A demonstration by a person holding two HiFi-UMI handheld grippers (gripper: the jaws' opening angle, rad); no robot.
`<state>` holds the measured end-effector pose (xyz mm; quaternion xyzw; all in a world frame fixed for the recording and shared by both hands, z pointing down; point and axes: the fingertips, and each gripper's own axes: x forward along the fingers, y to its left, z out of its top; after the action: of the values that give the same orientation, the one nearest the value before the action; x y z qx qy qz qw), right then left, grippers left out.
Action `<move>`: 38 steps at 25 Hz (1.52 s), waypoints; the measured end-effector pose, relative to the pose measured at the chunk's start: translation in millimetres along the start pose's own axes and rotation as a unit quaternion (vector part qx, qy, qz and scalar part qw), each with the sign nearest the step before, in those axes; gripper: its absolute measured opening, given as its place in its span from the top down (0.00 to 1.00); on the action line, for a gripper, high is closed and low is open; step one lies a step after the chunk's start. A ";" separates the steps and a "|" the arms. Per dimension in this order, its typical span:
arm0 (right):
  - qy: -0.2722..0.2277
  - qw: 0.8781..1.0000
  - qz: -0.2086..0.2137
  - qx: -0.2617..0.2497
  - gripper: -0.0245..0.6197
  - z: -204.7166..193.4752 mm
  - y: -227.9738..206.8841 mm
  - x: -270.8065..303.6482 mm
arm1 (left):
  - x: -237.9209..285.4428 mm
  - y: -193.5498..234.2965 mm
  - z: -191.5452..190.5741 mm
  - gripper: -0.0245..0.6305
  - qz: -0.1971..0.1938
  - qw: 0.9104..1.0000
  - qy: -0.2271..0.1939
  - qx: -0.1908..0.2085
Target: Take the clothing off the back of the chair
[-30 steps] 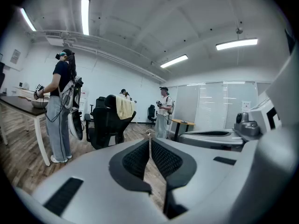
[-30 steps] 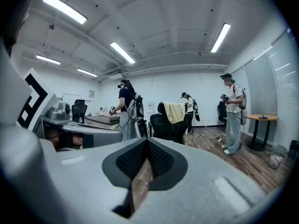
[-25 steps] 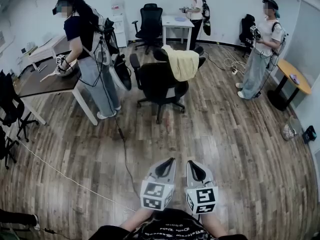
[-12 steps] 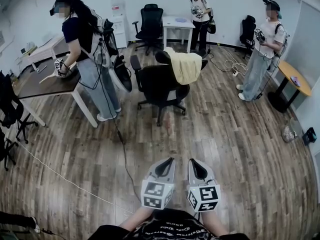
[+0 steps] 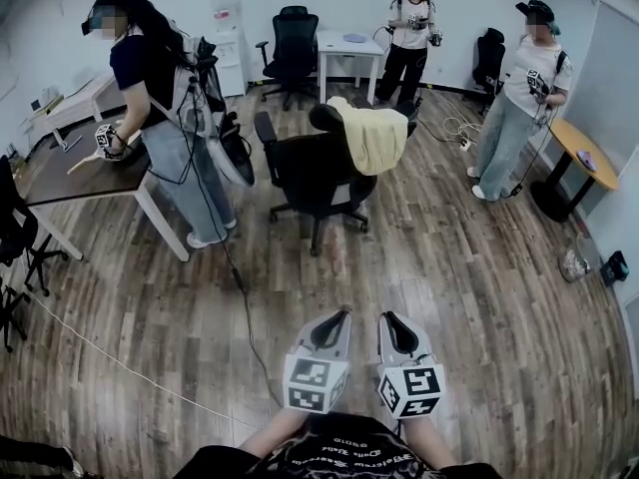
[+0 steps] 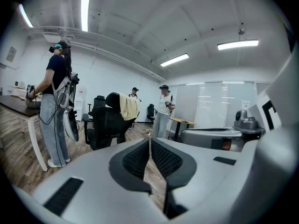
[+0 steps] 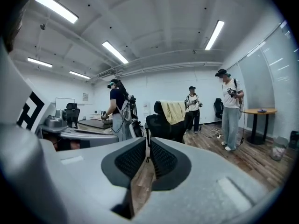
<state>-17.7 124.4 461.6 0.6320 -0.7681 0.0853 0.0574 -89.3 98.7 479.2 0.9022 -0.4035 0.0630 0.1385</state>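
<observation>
A pale yellow piece of clothing (image 5: 371, 138) hangs over the back of a black office chair (image 5: 310, 173) in the middle of the room. It also shows as the yellow clothing (image 6: 126, 107) on the chair (image 6: 105, 125), and as the clothing (image 7: 174, 111) on the chair (image 7: 163, 122). My left gripper (image 5: 340, 316) and right gripper (image 5: 387, 316) are side by side at the bottom of the head view, pointing at the chair from well short of it. The left gripper (image 6: 149, 141) is shut and empty. The right gripper (image 7: 148, 143) is just opening, with only a thin slit and nothing between the pads.
A person with a backpack (image 5: 150, 78) stands at a dark desk (image 5: 80, 173) left of the chair. Two more people (image 5: 414, 28) (image 5: 519, 98) stand at the back right. A cable (image 5: 240, 277) runs across the wooden floor. A round yellow table (image 5: 584, 153) is on the right.
Both grippers have moved forward towards the chair, which now looks a little nearer. The person at the back has walked right, and the person on the right has shifted.
</observation>
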 end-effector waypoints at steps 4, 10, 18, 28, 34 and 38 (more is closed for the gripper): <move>0.001 1.000 -0.011 0.005 0.93 2.0 1.5 13.0 | 6.2 11.8 3.6 0.93 -0.014 1.000 0.004 0.000; 0.008 1.000 -0.022 0.003 0.93 -2.0 13.1 24.2 | 6.1 30.4 -1.3 0.93 -0.021 1.000 0.009 0.003; 0.008 1.000 -0.022 -0.002 0.93 -2.3 7.8 34.4 | 12.0 43.5 -0.6 0.93 -0.007 1.000 0.003 -0.006; 0.013 1.000 0.000 0.003 0.93 -1.1 -33.0 76.5 | 63.9 47.1 7.4 0.93 0.011 1.000 0.009 -0.006; 0.024 1.000 0.014 -0.002 0.93 1.3 -67.7 113.8 | 113.4 54.4 16.3 0.93 0.022 1.000 0.013 -0.010; 0.034 0.999 0.028 -0.006 0.93 7.1 -93.5 135.8 | 147.3 56.0 28.6 0.93 0.031 0.999 0.007 -0.019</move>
<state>47.7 -25.0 486.8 0.6066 -0.7836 0.1036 0.0852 -32.9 -50.2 496.4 0.8860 -0.4315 0.0655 0.1564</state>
